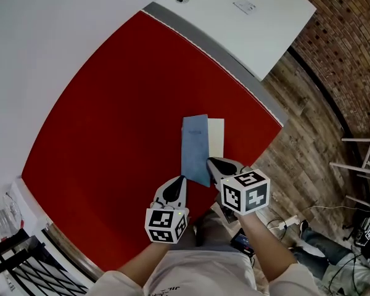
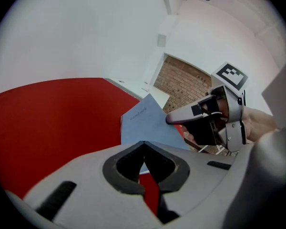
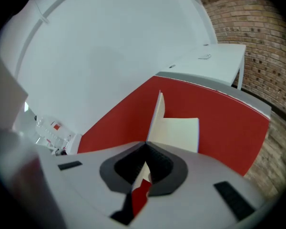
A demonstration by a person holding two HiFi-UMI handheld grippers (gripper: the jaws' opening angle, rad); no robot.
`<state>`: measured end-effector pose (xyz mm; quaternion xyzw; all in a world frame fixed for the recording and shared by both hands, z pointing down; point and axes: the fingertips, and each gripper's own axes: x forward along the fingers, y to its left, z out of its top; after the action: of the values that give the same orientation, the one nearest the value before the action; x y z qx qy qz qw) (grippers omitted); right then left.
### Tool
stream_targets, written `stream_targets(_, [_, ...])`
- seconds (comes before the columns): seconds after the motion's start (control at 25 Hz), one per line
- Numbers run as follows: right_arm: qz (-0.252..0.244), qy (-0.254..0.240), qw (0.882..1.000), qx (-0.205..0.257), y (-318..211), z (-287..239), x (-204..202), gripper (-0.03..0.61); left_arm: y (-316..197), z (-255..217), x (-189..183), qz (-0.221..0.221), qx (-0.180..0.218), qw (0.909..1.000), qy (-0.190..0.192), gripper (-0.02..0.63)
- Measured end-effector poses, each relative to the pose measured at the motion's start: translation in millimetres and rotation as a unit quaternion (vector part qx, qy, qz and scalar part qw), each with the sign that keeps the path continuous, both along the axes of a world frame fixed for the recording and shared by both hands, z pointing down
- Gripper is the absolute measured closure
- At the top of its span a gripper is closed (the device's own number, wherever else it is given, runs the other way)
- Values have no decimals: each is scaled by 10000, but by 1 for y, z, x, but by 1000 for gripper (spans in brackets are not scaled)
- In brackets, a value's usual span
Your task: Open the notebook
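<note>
Head view: right claw [image 1: 210,161] pinches thin blue cover [image 1: 195,148] of notebook [image 1: 216,135]

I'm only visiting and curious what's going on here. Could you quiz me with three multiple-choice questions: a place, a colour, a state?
1. Where does the notebook lie? A on the red table; B in a drawer; C on a shelf.
2. What colour is its cover? A green; B blue; C black.
3. How is the notebook? A shut flat; B cover lifted; C torn apart.
Answers: 1 A, the notebook lies on the red table. 2 B, the cover shows blue. 3 B, the right gripper pinches the cover up off the cream page.
</note>
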<state>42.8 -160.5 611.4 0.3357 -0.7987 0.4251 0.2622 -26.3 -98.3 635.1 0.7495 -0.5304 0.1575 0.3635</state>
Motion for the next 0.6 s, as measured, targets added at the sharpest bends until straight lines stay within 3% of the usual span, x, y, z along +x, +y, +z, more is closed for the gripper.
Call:
stream_targets(0.32, [-505,-259,9982,215,6,-30,-80,569,35,-11,-56,-658,2,9978,-78,609])
stream_targets(0.6, [-798,-44,9964,299,14,-7,-161,569,67,-10,-104,-1154,-52,9933,-88,609])
